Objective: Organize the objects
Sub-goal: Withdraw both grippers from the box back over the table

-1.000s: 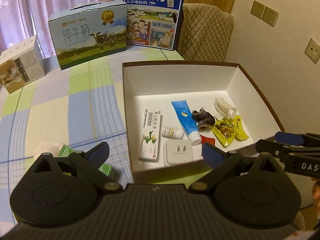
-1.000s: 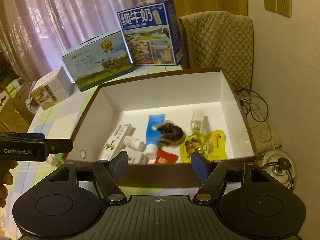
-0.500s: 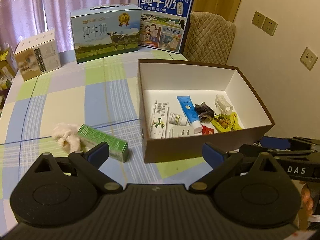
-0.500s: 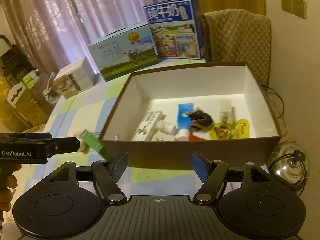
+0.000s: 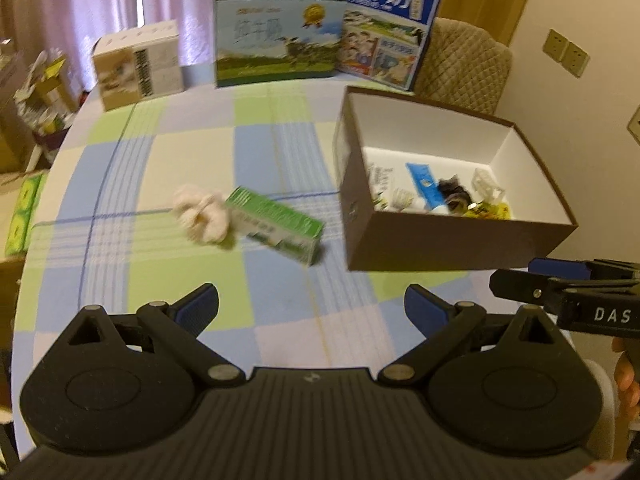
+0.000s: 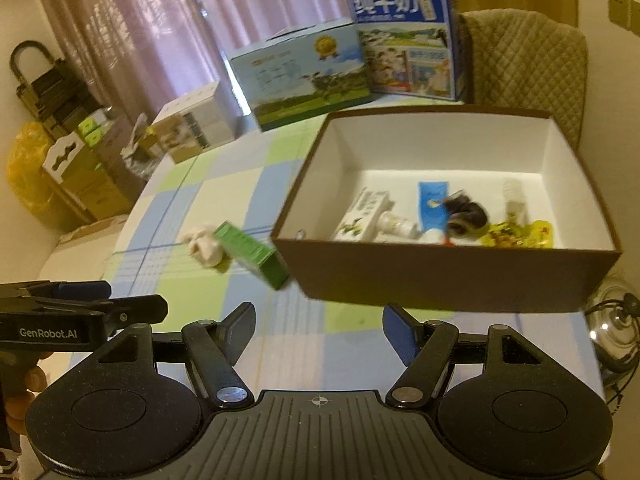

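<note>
Both claws, left gripper [image 5: 311, 309] and right gripper [image 6: 319, 332], gape empty at frame bottom; brown box [image 6: 440, 276] holds blue tube [image 6: 431, 200], white carton [image 6: 362, 216], yellow packet [image 6: 520, 234], while green box [image 5: 276, 224] lies outside, left.

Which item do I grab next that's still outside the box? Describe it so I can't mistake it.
Find the open brown box on the checked tablecloth. Just left of it, on the cloth, lies a long green carton on its side. It touches a crumpled whitish cloth, but it alone is rigid, rectangular and green.

Wrist cams fwd, shared box [image 5: 400, 248]
</note>
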Demonstrator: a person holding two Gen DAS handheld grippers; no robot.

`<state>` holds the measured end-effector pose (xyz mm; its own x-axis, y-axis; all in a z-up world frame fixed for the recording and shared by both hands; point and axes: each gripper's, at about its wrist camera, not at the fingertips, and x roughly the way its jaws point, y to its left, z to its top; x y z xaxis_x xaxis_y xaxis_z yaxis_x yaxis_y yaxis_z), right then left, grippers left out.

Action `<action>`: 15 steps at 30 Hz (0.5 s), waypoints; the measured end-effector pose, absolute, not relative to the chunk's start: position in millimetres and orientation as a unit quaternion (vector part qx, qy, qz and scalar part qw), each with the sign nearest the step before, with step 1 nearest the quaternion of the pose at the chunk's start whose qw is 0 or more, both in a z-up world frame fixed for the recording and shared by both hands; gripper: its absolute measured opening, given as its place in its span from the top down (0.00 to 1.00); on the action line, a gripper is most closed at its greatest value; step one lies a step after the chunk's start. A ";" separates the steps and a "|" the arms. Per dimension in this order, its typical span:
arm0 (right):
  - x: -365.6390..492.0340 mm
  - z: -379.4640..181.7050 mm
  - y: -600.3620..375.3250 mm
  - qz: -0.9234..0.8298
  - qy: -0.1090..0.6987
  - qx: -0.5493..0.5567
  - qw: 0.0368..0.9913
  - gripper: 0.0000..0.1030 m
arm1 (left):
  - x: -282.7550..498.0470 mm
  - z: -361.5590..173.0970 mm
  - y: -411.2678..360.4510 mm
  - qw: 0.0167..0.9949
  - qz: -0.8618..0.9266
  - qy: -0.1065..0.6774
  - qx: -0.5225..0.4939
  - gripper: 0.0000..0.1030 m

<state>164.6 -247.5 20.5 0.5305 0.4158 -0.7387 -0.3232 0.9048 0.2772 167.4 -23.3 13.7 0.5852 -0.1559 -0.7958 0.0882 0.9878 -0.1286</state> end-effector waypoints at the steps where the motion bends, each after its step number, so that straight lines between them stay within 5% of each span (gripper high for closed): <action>1: 163.2 18.5 -243.7 0.216 0.437 0.052 0.871 0.34 | 164.7 11.8 -19.1 0.889 -0.064 0.452 -0.039 0.05; 15: 150.7 -18.9 -187.0 0.274 0.465 0.036 0.841 0.34 | 142.1 -9.9 28.8 0.878 0.000 0.475 -0.059 0.05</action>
